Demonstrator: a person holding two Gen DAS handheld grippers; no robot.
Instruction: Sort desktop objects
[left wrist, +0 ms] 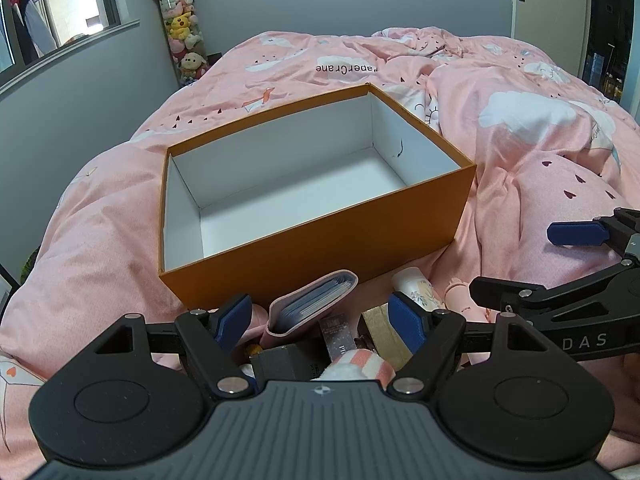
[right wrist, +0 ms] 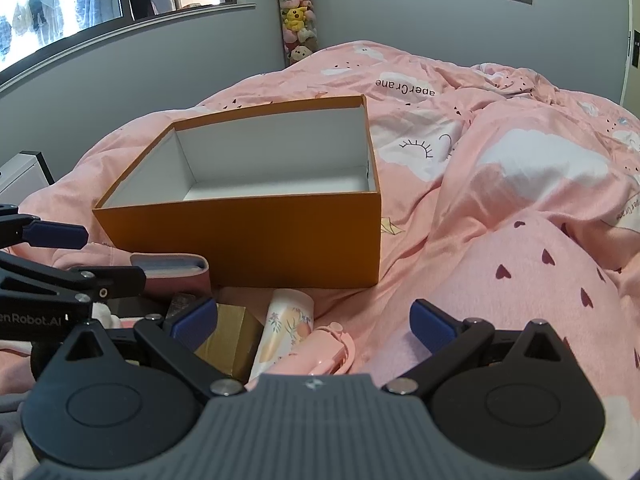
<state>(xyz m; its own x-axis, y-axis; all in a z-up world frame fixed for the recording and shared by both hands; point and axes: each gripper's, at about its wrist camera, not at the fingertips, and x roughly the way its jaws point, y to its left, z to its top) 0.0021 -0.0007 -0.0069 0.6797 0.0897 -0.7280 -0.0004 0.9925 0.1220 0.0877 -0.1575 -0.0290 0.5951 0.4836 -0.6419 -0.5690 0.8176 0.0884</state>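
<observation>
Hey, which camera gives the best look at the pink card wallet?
The left wrist view: the pink card wallet lies between its open fingers, mouth and blue cards showing. The right wrist view catches only its edge behind the left gripper.

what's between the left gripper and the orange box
A pink card holder stuffed with blue cards lies between the open left gripper and the orange box's near wall, seen in the left wrist view.

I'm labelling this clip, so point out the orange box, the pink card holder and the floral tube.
orange box (left wrist: 320, 256), left wrist view, near outer wall.
pink card holder (left wrist: 280, 312), left wrist view, pink edge.
floral tube (right wrist: 286, 324), right wrist view, printed body.
</observation>
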